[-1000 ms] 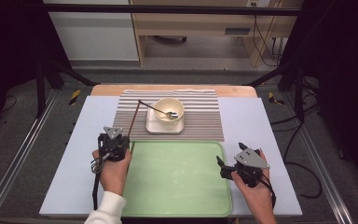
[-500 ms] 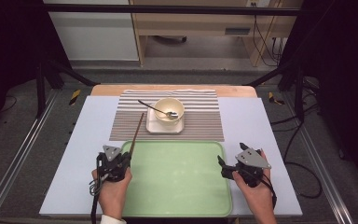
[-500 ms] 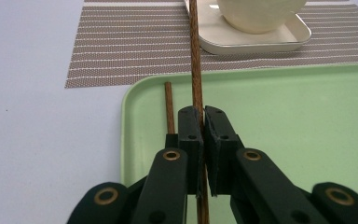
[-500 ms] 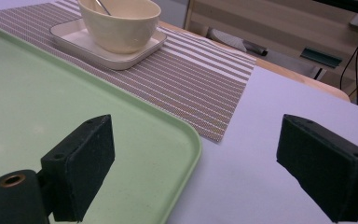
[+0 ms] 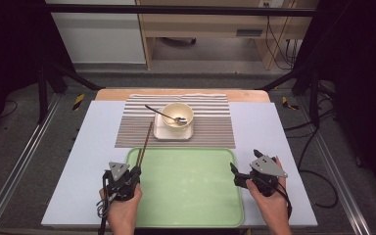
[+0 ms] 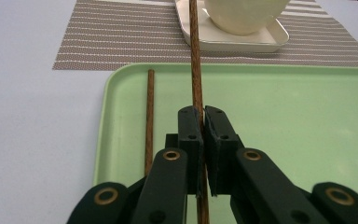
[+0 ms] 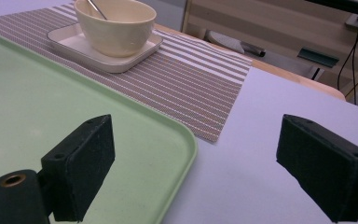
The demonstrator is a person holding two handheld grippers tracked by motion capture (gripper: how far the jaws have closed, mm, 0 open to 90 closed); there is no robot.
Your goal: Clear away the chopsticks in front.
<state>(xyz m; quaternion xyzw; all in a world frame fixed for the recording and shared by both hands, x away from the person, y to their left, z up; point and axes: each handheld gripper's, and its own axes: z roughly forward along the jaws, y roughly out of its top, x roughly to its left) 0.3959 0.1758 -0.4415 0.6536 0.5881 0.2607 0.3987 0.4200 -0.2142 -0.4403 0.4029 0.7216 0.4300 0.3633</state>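
Note:
My left gripper [image 5: 135, 171] hangs over the near left corner of the green tray [image 5: 191, 205], shut on a brown chopstick [image 5: 147, 139]. In the left gripper view that chopstick [image 6: 196, 70] runs straight out from between the closed jaws of the left gripper [image 6: 203, 114] toward the white plate [image 6: 261, 42]. A second chopstick [image 6: 149, 121] lies flat on the tray [image 6: 284, 116] by its left rim. My right gripper [image 5: 245, 160] rests at the tray's right edge, open, nothing between its jaws. In its own view the right gripper [image 7: 198, 140] stands wide apart over the tray's corner [image 7: 168, 140].
A cream bowl [image 5: 177, 115] with a metal spoon [image 5: 162, 114] sits on a square white plate on the striped placemat [image 5: 210, 129], just beyond the tray. The grey-blue table top [image 5: 88, 147] spreads to both sides. Black frame legs and cables stand around the table.
My left gripper has drawn back toward the near edge and sunk a little, taking the chopstick with it. The right gripper has stayed put.

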